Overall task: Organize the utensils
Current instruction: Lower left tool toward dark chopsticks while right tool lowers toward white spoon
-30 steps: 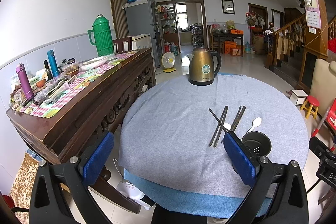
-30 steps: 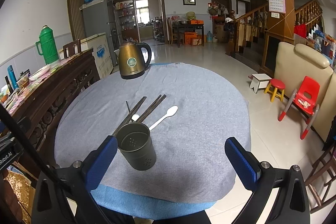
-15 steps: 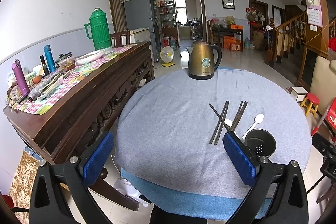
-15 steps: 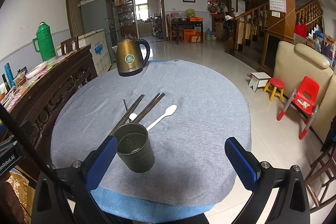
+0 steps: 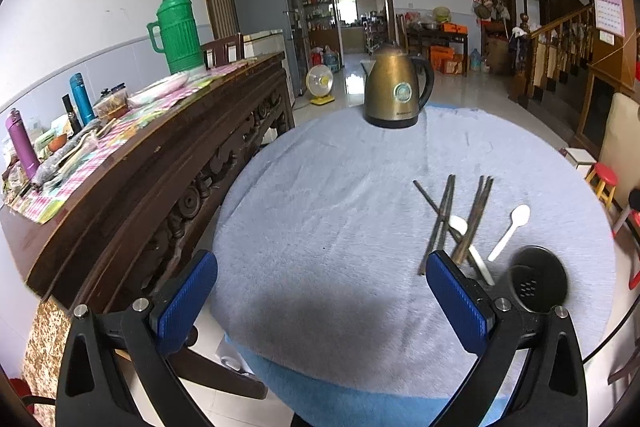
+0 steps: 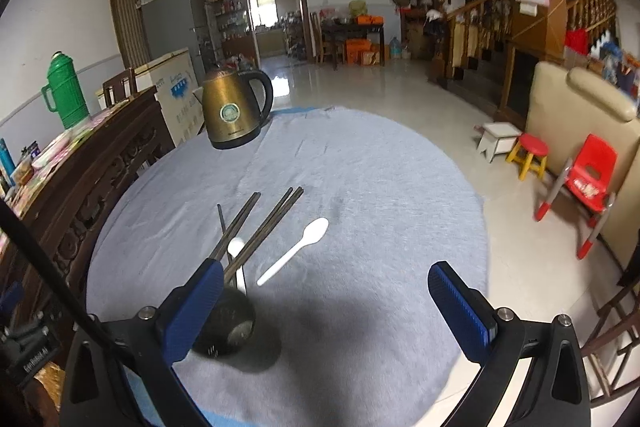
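Several dark chopsticks (image 5: 444, 215) (image 6: 260, 231) lie on the grey-clothed round table (image 5: 328, 211), with two white spoons (image 5: 510, 231) (image 6: 296, 249) among and beside them. A dark perforated utensil cup (image 5: 538, 277) (image 6: 230, 323) stands near the table's front edge, just behind the chopsticks' near ends. My left gripper (image 5: 320, 303) is open and empty over the front of the table, left of the utensils. My right gripper (image 6: 326, 311) is open and empty, its left finger in front of the cup.
A brass electric kettle (image 5: 396, 93) (image 6: 232, 115) stands at the table's far side. A dark wooden sideboard (image 5: 140, 163) with a green thermos (image 5: 176, 33) and bottles runs along the left. A beige sofa and red child's chair (image 6: 588, 175) are at the right.
Both grippers have moved forward and lower over the table. The cup now sits closer to the right gripper's left finger and partly behind it. Nothing was picked up.
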Tool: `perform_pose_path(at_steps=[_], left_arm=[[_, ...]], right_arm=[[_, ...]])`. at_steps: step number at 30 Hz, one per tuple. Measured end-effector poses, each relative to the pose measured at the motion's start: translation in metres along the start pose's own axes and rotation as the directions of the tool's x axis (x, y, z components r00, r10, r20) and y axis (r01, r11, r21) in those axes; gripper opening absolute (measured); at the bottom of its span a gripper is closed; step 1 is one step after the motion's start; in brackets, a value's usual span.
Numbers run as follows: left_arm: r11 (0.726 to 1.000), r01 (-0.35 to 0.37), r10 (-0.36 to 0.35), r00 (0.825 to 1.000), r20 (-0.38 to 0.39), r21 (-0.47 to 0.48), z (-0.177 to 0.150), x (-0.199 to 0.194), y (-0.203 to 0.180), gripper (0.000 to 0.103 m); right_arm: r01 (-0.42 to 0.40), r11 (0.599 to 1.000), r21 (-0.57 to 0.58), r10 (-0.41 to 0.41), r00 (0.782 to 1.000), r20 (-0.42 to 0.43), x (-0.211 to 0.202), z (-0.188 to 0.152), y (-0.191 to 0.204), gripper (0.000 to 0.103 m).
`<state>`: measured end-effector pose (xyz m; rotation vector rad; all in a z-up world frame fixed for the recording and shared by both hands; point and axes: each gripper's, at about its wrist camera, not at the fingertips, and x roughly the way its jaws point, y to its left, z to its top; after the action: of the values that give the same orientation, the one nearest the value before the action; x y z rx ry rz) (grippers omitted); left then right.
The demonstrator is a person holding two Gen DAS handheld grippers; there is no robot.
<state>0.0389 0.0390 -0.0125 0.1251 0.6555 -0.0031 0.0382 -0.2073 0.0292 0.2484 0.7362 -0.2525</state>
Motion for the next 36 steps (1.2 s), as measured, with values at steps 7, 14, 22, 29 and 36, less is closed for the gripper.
perform_pose_path(at_steps=[7, 14, 22, 29, 36], left_arm=[[0.997, 0.073, -0.078, 0.982, -0.172, -0.038, 0.026, 0.09, 0.018, 0.103], [0.982, 0.165, -0.184, 0.933, -0.308, -0.086, 0.042, 0.168, 0.015, 0.089], [0.945, 0.314, -0.322, 0.846, -0.425, -0.09, 0.059, 0.227, -0.024, 0.052], [0.918, 0.389, -0.377, 0.806, -0.456, -0.07, 0.064, 0.246, -0.048, 0.048], [0.91, 0.397, -0.404, 0.774, -0.489, -0.123, 0.075, 0.271, -0.061, 0.048]], right_arm=[[-0.142, 0.983, 0.12, 0.169, 0.953, -0.252, 0.122, 0.046, -0.021, 0.097], [-0.174, 0.94, 0.293, 0.285, 0.874, -0.395, 0.235, 0.068, -0.027, 0.053], [-0.159, 0.922, 0.352, 0.33, 0.799, -0.503, 0.321, 0.076, -0.007, 0.027], [-0.128, 0.942, 0.31, 0.284, 0.798, -0.532, 0.3, 0.07, -0.01, 0.026], [-0.08, 0.944, 0.321, 0.239, 0.835, -0.495, 0.283, 0.055, -0.032, 0.073]])
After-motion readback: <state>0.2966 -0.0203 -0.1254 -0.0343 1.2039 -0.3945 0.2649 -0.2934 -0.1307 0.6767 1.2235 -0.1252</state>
